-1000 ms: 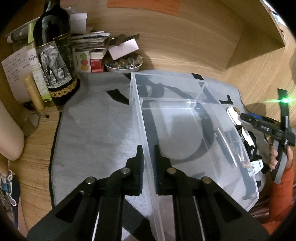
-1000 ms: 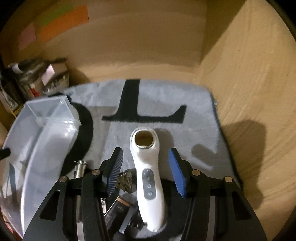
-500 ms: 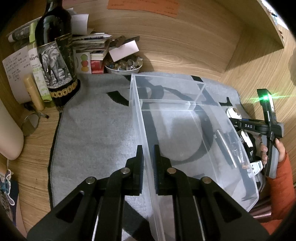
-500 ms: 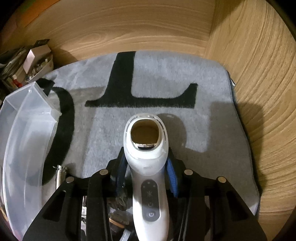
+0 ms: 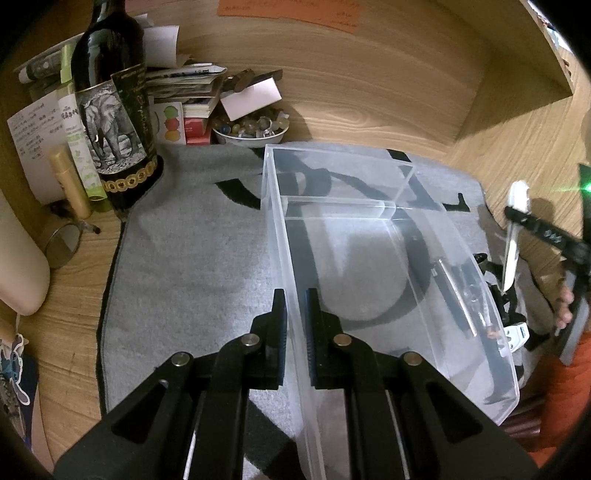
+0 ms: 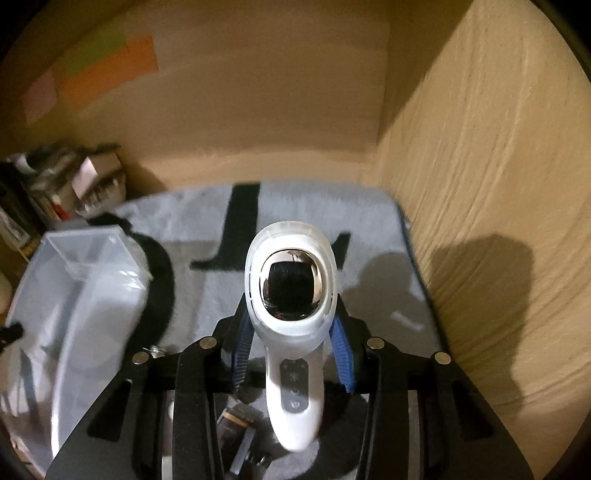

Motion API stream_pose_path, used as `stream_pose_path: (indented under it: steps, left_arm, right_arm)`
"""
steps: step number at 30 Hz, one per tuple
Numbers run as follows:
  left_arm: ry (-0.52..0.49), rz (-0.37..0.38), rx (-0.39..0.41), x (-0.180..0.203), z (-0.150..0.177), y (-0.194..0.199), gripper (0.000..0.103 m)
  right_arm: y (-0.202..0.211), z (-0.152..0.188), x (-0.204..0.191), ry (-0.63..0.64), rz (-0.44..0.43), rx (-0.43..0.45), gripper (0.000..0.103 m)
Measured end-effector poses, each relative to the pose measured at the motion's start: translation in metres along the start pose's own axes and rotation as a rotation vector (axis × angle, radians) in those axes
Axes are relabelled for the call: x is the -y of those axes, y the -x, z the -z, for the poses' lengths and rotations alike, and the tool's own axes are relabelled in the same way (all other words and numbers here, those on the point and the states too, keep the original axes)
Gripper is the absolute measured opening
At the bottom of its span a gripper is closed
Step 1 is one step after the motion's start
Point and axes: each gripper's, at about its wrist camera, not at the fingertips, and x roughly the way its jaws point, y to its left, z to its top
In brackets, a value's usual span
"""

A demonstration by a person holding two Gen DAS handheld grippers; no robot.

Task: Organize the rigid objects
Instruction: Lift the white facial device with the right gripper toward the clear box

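Your left gripper had its black ribbed fingers clamped on the thin near wall of the clear, rigid plastic bin, which sat on the fuzzy grey mat covering the wooden bench. Your right gripper pinched the smooth white handheld device between blue pads, lifted above the mat, right of the bin, with open mat ahead.

writing on the bottle label and orange note is illegible.
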Motion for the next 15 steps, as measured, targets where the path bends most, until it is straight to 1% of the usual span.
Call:
stream_pose_path:
  steps: [5,10,15]
  left_arm:
    - [-0.005,-0.010,0.001,0.002,0.000,-0.001,0.009]
    - [-0.010,-0.013,0.004,0.002,0.000,-0.001,0.009]
    - [-0.012,-0.009,0.010,0.001,0.001,-0.001,0.009]
  right_arm:
    - [0.032,-0.009,-0.007,0.006,-0.019,0.099,0.035]
    - [0.048,-0.018,-0.021,0.023,-0.080,0.147,0.035]
    - [0.061,-0.027,-0.056,0.086,-0.159,0.182,0.035]
